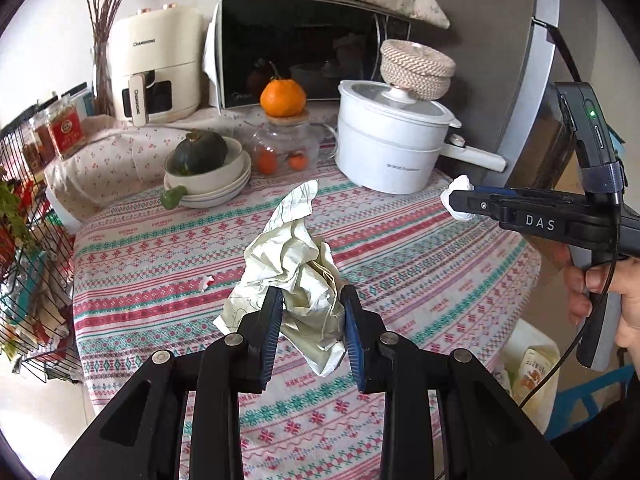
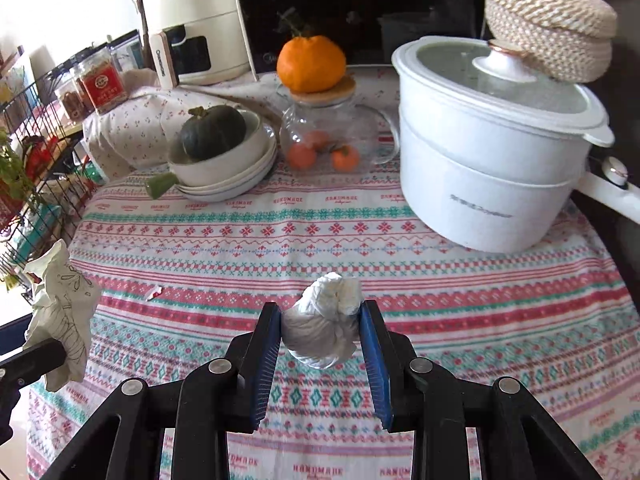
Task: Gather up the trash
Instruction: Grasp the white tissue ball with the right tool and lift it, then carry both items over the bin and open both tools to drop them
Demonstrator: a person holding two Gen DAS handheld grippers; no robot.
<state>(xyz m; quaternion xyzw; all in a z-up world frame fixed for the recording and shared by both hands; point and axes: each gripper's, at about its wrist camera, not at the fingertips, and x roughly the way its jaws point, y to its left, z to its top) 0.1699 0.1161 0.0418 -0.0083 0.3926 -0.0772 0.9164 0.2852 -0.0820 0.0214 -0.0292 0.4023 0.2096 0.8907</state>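
My left gripper [image 1: 312,312] is shut on a large crumpled sheet of cream paper [image 1: 292,256] and holds it above the patterned tablecloth [image 1: 160,248]. That same crumpled paper [image 2: 60,312] hangs at the left edge of the right wrist view. My right gripper [image 2: 320,328] is shut on a white wadded tissue ball [image 2: 324,328], also lifted off the cloth. In the left wrist view the right gripper [image 1: 460,200] comes in from the right with the tissue ball [image 1: 458,188] at its tip. A small red-and-white scrap [image 1: 206,281] [image 2: 154,292] lies on the cloth.
A white electric pot [image 2: 480,168] stands at the right rear, with a woven basket [image 2: 548,24] on its lid. Stacked bowls with a dark green squash [image 2: 212,132], a glass jar [image 2: 328,132] topped by an orange, an air fryer and a microwave line the back. A wire rack [image 1: 28,240] stands left.
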